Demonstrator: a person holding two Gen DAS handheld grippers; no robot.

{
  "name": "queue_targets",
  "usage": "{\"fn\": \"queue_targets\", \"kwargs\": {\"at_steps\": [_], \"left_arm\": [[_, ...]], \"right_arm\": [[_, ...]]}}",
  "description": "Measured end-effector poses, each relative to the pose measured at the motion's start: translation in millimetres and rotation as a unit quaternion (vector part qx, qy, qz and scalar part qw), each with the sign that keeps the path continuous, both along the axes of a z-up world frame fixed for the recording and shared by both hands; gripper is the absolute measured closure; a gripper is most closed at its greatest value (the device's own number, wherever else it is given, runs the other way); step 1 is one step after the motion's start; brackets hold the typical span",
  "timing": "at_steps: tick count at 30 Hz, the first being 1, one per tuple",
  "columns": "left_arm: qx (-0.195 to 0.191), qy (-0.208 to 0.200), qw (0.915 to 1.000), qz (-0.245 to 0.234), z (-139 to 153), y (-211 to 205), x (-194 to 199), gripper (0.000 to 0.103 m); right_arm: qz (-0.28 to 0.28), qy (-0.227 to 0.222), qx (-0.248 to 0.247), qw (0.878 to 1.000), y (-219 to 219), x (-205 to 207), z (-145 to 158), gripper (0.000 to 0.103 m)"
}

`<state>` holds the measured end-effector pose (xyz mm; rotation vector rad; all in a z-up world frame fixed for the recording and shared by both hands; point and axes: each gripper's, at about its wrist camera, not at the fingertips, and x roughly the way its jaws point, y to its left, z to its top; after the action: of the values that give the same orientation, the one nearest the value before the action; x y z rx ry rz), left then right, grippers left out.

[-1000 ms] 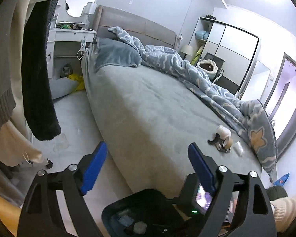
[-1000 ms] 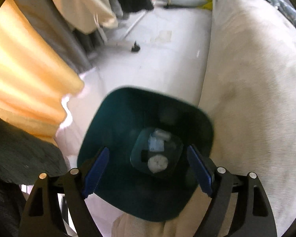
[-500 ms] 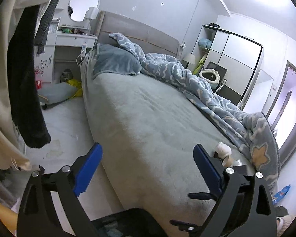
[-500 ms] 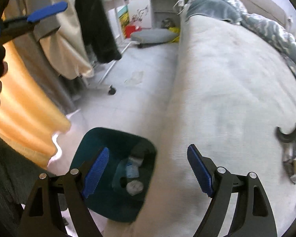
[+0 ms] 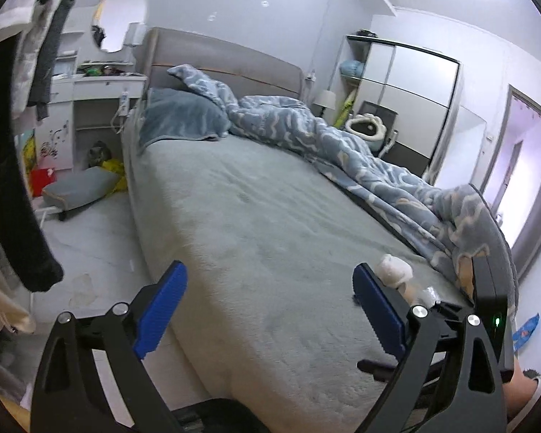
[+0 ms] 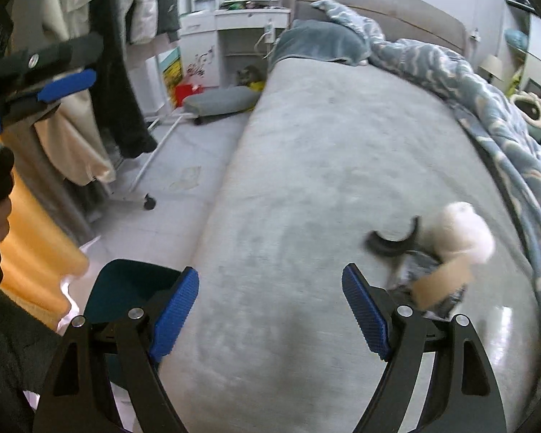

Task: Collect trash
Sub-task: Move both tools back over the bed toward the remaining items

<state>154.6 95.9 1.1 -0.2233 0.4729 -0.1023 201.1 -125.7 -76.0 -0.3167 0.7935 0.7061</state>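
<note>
Trash lies in one small heap [image 6: 436,259] on the near right part of the bed [image 6: 324,166], close to the folded-back blue blanket [image 6: 461,83]. Three or four pieces make it up: a white wad of tissue [image 6: 461,231] at the far side, a tan roll of tape [image 6: 440,285] nearer the camera, a crumpled wrapper under them, and a dark curved piece [image 6: 393,241] sticking out to the left. Motion blur smears the heap, so the count is only probable. The curved piece lies flat with its long axis running left to right and its two tips pointing toward the far end of the bed.

One dark green bin [image 6: 126,296] stands on the floor at the near left corner of the bed, partly behind a finger of the right gripper [image 6: 270,310]; its contents are hidden here.

Both grippers have their blue fingers wide apart and hold nothing. The right gripper hangs over the near edge of the bed, the heap just beyond its right finger. The left gripper [image 5: 268,306] is over the bed's left edge, and the same tissue [image 5: 393,270] shows past its right finger.

One pillow [image 5: 79,187] lies on the floor at far left.
</note>
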Motion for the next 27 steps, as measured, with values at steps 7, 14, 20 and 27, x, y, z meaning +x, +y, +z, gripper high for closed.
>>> {"fn": "queue_targets", "kwargs": {"at_steps": [7,14,20,27], "left_arm": [[-0.003,0.005,1.0,0.001,-6,-20,15,0.014],[-0.026,0.018,0.9994,-0.017,-13,-36,29,0.014],[-0.024,0.028,0.9988,-0.032,-19,-56,40,0.014],[-0.015,0.026,0.9971,-0.071,-22,-86,46,0.013]], "right_arm": [[-0.039,-0.017,0.019,0.999,-38,17,12,0.02],[-0.081,-0.027,0.029,0.996,-73,29,14,0.02],[-0.101,-0.038,0.032,0.994,-97,34,17,0.02],[-0.135,-0.039,0.019,0.99,-126,44,7,0.02]]}}
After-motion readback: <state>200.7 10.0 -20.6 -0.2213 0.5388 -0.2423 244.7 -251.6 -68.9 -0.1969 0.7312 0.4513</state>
